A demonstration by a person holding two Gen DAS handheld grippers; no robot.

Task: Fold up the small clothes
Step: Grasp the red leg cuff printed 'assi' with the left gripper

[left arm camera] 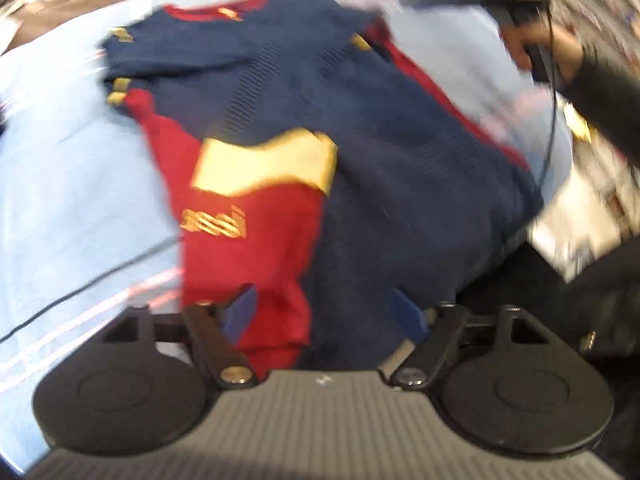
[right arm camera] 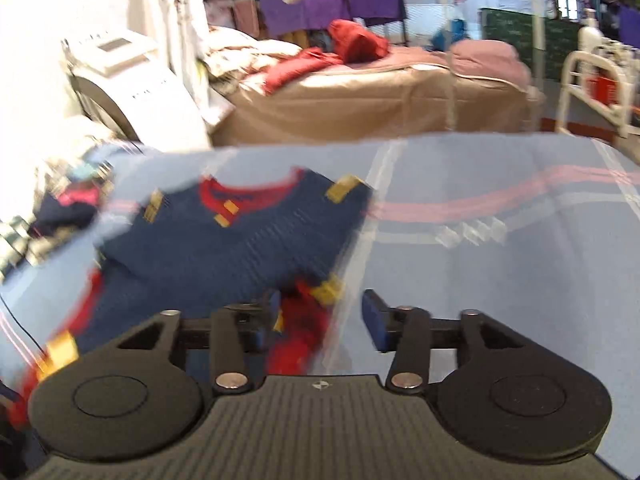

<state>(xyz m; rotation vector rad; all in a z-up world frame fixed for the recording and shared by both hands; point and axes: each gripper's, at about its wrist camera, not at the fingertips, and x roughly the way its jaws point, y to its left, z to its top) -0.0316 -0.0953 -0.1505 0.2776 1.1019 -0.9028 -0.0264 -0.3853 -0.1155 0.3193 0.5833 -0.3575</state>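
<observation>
A small navy and red jersey [left arm camera: 360, 120] with yellow patches lies partly folded on the light blue cloth [left arm camera: 60, 160] that covers the table. My left gripper [left arm camera: 326, 312] hovers over its near end, open, with red and navy fabric showing below the gap and neither pad pressing on it. In the right wrist view the jersey [right arm camera: 224, 248] lies to the left, collar at the far end. My right gripper [right arm camera: 324, 314] is open over the jersey's near right corner, gripping nothing. A hand [left arm camera: 548, 52] holds that gripper at the upper right of the left wrist view.
The blue cloth [right arm camera: 500, 280] with pink stripes stretches to the right of the jersey. A heap of other clothes [right arm camera: 60, 208] lies at the table's left edge. Beyond the table stand a brown-covered bed [right arm camera: 380, 92], a white machine [right arm camera: 128, 76] and a white rail [right arm camera: 592, 80].
</observation>
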